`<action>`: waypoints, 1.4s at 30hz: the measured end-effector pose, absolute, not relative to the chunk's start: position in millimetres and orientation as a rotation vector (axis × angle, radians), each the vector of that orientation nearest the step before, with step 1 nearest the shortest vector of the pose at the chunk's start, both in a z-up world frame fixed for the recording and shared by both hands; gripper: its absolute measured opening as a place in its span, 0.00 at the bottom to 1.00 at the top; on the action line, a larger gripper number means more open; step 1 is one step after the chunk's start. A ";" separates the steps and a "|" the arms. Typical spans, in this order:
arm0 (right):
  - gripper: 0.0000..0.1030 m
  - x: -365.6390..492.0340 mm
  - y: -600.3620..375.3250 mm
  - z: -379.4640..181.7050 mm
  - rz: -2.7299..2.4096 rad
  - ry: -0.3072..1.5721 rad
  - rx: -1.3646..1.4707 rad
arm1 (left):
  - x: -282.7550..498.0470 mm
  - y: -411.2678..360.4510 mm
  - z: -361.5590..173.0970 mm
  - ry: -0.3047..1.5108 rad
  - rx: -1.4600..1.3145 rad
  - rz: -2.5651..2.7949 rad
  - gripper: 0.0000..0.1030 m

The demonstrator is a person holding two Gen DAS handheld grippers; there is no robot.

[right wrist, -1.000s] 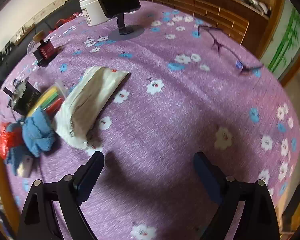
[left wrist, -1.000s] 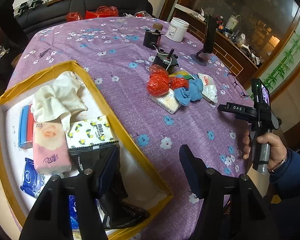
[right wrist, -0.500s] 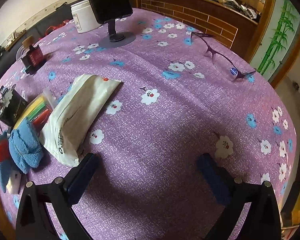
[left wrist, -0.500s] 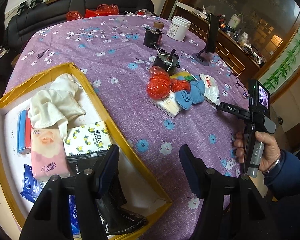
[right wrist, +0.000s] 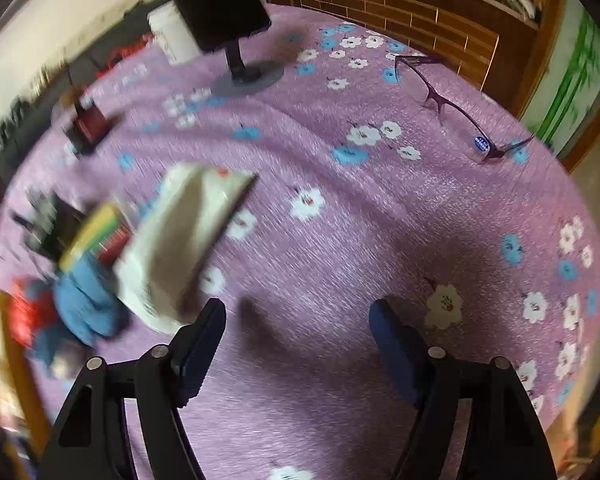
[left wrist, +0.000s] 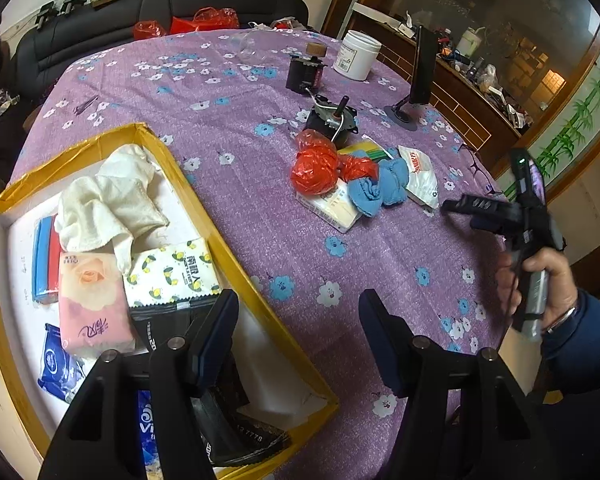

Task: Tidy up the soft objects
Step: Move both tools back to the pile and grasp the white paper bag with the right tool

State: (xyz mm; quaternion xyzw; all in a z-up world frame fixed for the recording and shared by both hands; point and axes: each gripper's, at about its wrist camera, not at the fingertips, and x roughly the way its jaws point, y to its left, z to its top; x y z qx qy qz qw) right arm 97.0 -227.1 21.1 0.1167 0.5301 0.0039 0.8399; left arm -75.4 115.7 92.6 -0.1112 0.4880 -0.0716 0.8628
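Observation:
A yellow-rimmed box (left wrist: pixel 188 184) at the table's left holds a cream cloth (left wrist: pixel 108 200), tissue packs (left wrist: pixel 168 276) and a black pouch (left wrist: pixel 220 432). Mid-table lies a pile: red bags (left wrist: pixel 314 170), a blue cloth (left wrist: pixel 380 188), a white tissue pack (left wrist: pixel 332 208) and a white pouch (left wrist: pixel 420 176). My left gripper (left wrist: pixel 296 332) is open and empty above the box's right rim. My right gripper (right wrist: pixel 298 340) is open and empty over bare tablecloth, right of the white pouch (right wrist: pixel 188 240) and blue cloth (right wrist: pixel 84 300); it also shows in the left wrist view (left wrist: pixel 464 206).
Purple glasses (right wrist: pixel 452 108) lie at the table's right edge. A phone stand (left wrist: pixel 416 76), a white jar (left wrist: pixel 356 56), a motor (left wrist: pixel 332 120) and a black box (left wrist: pixel 304 72) stand behind the pile. A sofa (left wrist: pixel 160 4) is beyond the table.
My right gripper has swung left toward the white pouch and the pile; its view is now blurred. My left gripper has stayed open over the box rim.

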 end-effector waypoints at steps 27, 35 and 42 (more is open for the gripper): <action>0.64 184.5 -162.0 45.0 0.093 1.226 0.434 | -83.9 131.6 91.9 1.003 -0.280 -0.099 0.60; 0.63 190.6 -145.6 16.6 0.065 1.318 0.396 | -81.6 130.4 91.6 1.005 -0.285 -0.097 0.60; 0.28 174.1 -142.7 22.9 0.146 1.286 0.292 | -64.8 121.5 95.6 1.014 -0.281 -0.126 0.66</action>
